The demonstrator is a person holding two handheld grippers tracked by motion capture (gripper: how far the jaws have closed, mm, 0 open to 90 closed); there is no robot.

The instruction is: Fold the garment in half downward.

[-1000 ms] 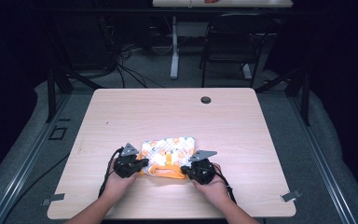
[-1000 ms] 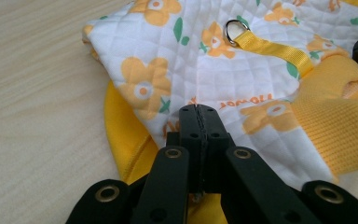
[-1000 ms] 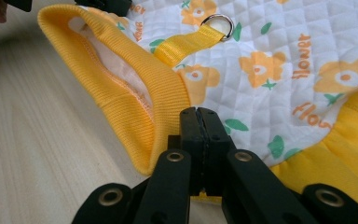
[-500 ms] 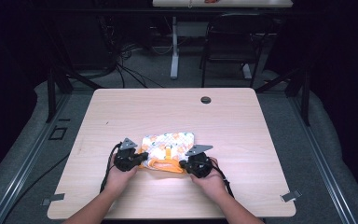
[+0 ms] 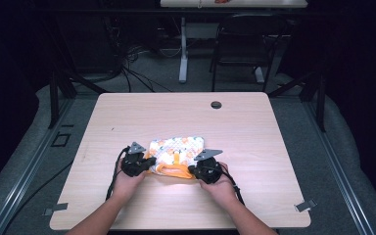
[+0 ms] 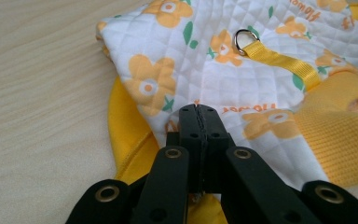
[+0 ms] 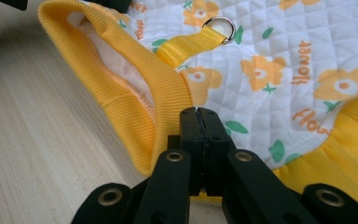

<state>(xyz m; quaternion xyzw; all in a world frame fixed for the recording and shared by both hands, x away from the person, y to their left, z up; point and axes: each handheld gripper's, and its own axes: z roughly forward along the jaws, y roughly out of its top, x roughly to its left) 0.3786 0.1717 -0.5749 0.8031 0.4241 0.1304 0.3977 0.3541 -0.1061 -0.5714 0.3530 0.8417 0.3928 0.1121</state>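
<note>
Quilted white fabric printed with orange flowers makes up the small garment (image 5: 176, 152), which lies flat on the wooden table (image 5: 254, 132), toward the person's side of it and well short of the round cable hole (image 5: 216, 105) at the table's far edge; its yellow ribbed trim (image 7: 121, 88) runs along the near side of the garment, and a yellow webbing strap (image 6: 279, 63) ending in a metal D-ring (image 6: 245, 38) lies on top of the quilted panel; the left gripper (image 5: 136, 164) sits at the garment's left edge and the right gripper (image 5: 206, 171) at its right near corner, each held in one of the person's hands, with the garment stretched between them; in the left gripper view the jaws are pressed fully together at the quilted panel's edge, just above the yellow trim, clenched on the fabric; in the right gripper view the jaws are likewise closed tight, pinching the garment where the ribbed trim meets the printed quilting, with the trim's open fold standing up just to one side
</note>
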